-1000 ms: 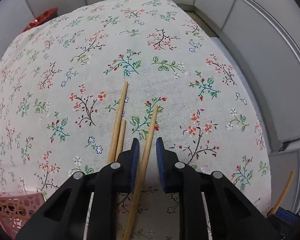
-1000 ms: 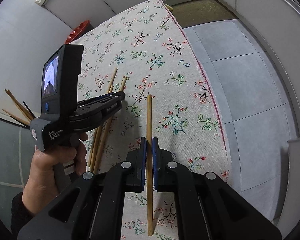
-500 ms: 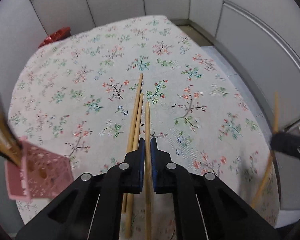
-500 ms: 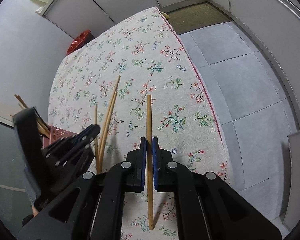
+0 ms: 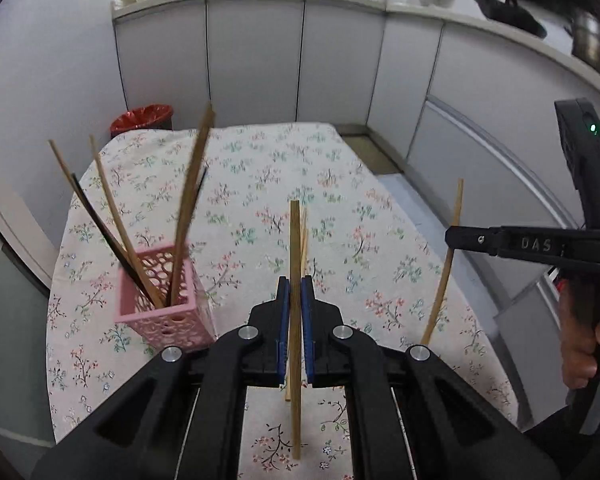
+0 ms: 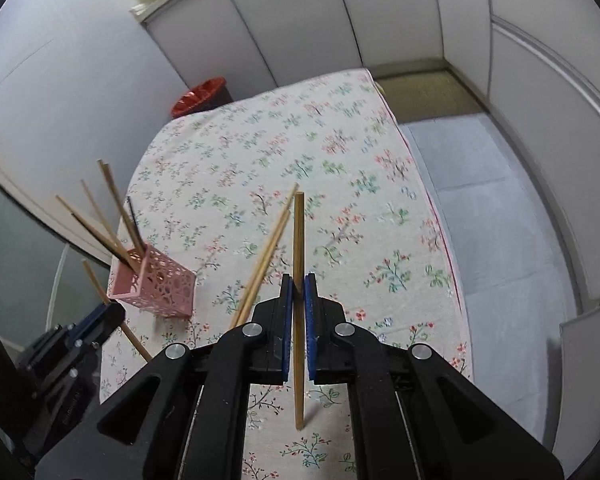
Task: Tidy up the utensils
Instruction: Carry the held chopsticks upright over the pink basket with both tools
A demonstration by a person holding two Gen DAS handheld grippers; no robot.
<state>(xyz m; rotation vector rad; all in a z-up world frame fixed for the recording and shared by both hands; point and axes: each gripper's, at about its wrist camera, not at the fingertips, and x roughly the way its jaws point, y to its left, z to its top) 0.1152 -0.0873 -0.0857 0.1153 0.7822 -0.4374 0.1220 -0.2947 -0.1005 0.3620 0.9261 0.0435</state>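
My left gripper [image 5: 295,282] is shut on a wooden chopstick [image 5: 295,240], held upright above the floral tablecloth [image 5: 260,168]. My right gripper [image 6: 299,286] is shut on another wooden chopstick [image 6: 299,232], also off the cloth. Each gripper shows in the other's view: the right gripper [image 5: 454,236] at the right edge with its stick [image 5: 444,272], the left gripper [image 6: 110,314] low at the left. A pink perforated holder [image 5: 160,312] [image 6: 156,284] stands left of both, with several chopsticks leaning in it. Two chopsticks [image 6: 266,256] lie side by side on the cloth.
A red bin [image 5: 142,118] [image 6: 198,94] stands beyond the table's far left corner. Grey partition walls [image 5: 252,60] surround the table. The table's right edge [image 6: 424,184] drops to a grey floor [image 6: 500,208]. A hand [image 5: 580,344] holds the right gripper's handle.
My left gripper shut on one of the three chopsticks lying together and lifted it off the cloth, tilting up. The right gripper rose slightly, keeping its chopstick. The pink holder came into view.
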